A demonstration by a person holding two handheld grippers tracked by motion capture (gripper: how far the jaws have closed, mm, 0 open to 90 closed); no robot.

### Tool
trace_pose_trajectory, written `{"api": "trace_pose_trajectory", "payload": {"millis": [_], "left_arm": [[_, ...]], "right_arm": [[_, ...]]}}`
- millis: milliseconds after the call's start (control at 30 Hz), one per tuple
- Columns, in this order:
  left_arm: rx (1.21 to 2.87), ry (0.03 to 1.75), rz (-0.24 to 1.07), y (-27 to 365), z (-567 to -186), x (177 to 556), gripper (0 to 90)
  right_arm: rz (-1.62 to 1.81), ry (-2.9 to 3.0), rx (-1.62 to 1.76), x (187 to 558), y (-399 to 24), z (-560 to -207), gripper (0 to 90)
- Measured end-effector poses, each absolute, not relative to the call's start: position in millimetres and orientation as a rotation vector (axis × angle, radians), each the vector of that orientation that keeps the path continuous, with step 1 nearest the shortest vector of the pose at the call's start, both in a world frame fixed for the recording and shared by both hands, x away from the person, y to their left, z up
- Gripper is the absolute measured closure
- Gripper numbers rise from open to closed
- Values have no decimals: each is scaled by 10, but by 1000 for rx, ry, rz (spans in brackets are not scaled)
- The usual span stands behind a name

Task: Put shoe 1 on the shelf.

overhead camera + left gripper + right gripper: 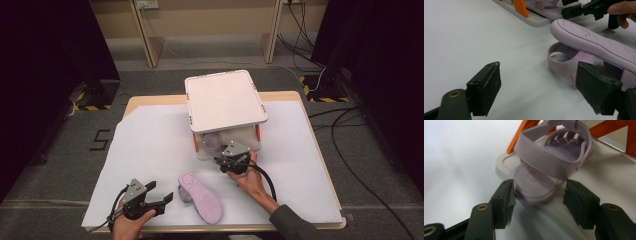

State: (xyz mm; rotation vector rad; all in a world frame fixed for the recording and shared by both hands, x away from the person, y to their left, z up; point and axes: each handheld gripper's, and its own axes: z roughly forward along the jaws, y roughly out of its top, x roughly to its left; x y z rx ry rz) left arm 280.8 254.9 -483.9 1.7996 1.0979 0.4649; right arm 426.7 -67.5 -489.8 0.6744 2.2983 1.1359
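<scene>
A lilac sandal lies sole up on the white sheet near the front edge; in the left gripper view this upturned sandal is at the right. My left gripper is open just left of it, and its right pad is close to the strap. A second lilac sandal stands upright on the bottom shelf of a white rack. My right gripper is open, with the near end of that sandal between its pads.
The rack has orange side supports and a grey-white base. A white sheet covers the wooden table. Black cables run over the floor at the right, and dark panels stand at both sides.
</scene>
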Motion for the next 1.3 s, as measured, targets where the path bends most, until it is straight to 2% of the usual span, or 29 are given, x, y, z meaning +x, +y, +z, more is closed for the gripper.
{"api": "trace_pose_trajectory", "payload": {"millis": [900,1100,1300], "left_arm": [[1799,1097,465,2551,-4841,2809,200],[1794,1096,464,2555,-4845,2810,200],[1792,1101,463,2564,-4840,2803,200]], "right_arm": [[1120,2267,766,4540,-492,-4934,421],[1127,2252,789,4527,-498,-4920,427],[1231,2276,826,4406,-623,-4785,390]]}}
